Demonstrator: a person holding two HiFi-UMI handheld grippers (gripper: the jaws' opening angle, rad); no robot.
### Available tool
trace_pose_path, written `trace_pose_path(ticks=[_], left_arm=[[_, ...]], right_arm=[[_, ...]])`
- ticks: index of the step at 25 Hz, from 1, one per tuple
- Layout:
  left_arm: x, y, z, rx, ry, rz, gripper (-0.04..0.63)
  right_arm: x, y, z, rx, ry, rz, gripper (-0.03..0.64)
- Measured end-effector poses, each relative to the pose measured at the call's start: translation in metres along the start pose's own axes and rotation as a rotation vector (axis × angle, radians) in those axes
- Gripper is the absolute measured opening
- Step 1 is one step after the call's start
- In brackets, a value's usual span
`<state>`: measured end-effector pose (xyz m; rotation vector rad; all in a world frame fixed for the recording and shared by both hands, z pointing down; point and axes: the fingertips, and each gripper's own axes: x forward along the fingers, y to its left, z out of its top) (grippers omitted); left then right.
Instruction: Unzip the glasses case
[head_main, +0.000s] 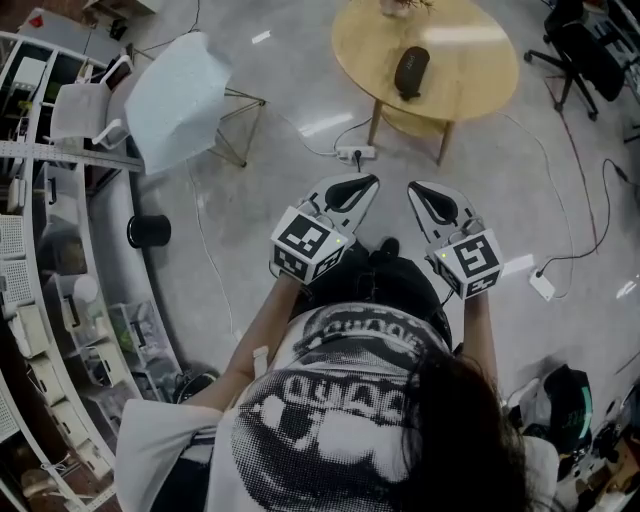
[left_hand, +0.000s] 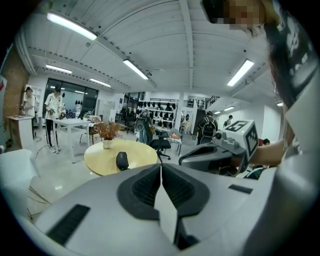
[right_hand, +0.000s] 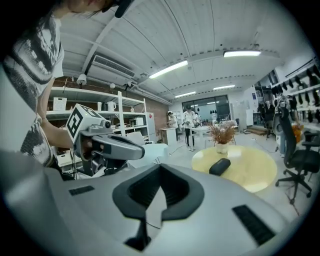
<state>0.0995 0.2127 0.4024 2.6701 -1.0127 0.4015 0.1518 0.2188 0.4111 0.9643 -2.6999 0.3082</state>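
The black glasses case (head_main: 411, 72) lies zipped on the round wooden table (head_main: 470, 55), well ahead of both grippers. It also shows in the left gripper view as the case (left_hand: 122, 160) and in the right gripper view as the case (right_hand: 219, 166). My left gripper (head_main: 372, 181) and right gripper (head_main: 412, 187) are held side by side in front of the person's body, over the floor and short of the table. Both point toward the table. The left gripper (left_hand: 161, 168) is shut with nothing in it, and so is the right gripper (right_hand: 160, 166).
A white chair (head_main: 180, 95) stands left of the table, and a power strip (head_main: 355, 153) with cables lies on the floor by the table legs. A black office chair (head_main: 575, 50) is at the far right. Shelving (head_main: 40, 250) runs along the left. A dried plant in a vase (right_hand: 222, 137) stands on the table.
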Motion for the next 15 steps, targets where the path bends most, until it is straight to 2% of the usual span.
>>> trace_pose_path(ticks=[10, 15], left_arm=[[-0.002, -0.001, -0.007, -0.014, -0.005, -0.018, 0.015], [-0.002, 0.009, -0.004, 0.003, -0.024, -0.003, 0.015]], right_arm=[[-0.003, -0.001, -0.01, -0.011, 0.042, 0.033, -0.006], [0.006, -0.002, -0.012, -0.038, 0.055, 0.098, -0.006]])
